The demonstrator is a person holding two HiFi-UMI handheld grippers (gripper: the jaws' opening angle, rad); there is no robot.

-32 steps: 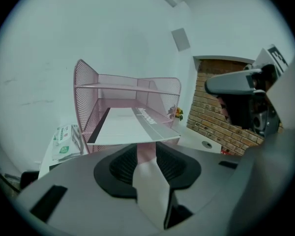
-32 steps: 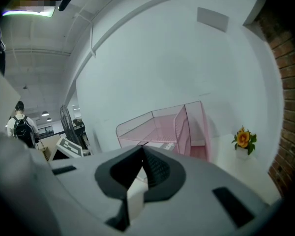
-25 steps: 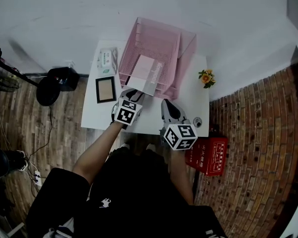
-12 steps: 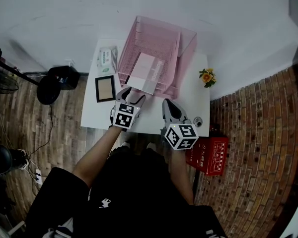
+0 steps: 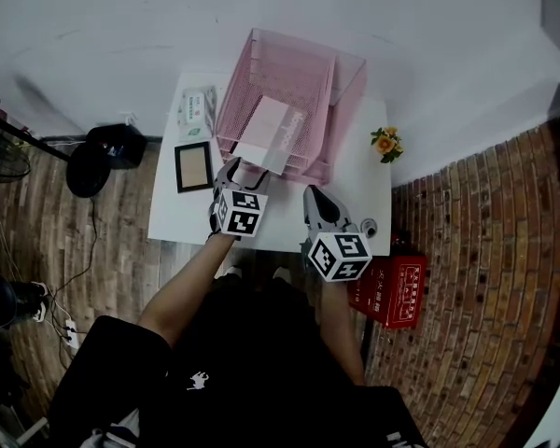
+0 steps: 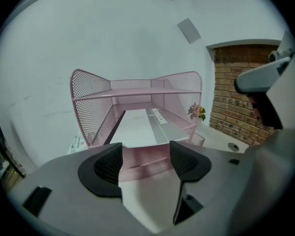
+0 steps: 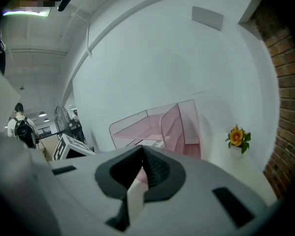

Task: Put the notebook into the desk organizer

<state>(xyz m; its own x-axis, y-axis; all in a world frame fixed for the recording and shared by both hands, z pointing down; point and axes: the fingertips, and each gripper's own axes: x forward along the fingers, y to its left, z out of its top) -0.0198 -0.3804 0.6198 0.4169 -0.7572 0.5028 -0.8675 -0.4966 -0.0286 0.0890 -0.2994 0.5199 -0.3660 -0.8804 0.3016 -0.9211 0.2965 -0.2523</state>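
Note:
The pink mesh desk organizer (image 5: 299,77) stands at the back of the white table (image 5: 182,222). The white and pink notebook (image 5: 272,135) lies in its lower tray, with the near end sticking out over the front edge. In the left gripper view the notebook (image 6: 137,127) rests flat under the organizer's (image 6: 88,107) upper shelf. My left gripper (image 5: 241,170) is just in front of the notebook, its jaws opening wide, and nothing is between them (image 6: 145,154). My right gripper (image 5: 315,200) hovers to the right over the table's front part, shut and empty (image 7: 140,168).
A framed picture (image 5: 194,166) and a tissue pack (image 5: 198,110) lie left of the organizer. A small flower pot (image 5: 385,145) stands at the right edge, with a small round object (image 5: 371,228) nearer the front. A red box (image 5: 392,292) sits on the floor to the right.
The left gripper's jaws have spread apart and let go of the notebook's near end. The gripper has drawn back a little. The notebook stays in the lower tray.

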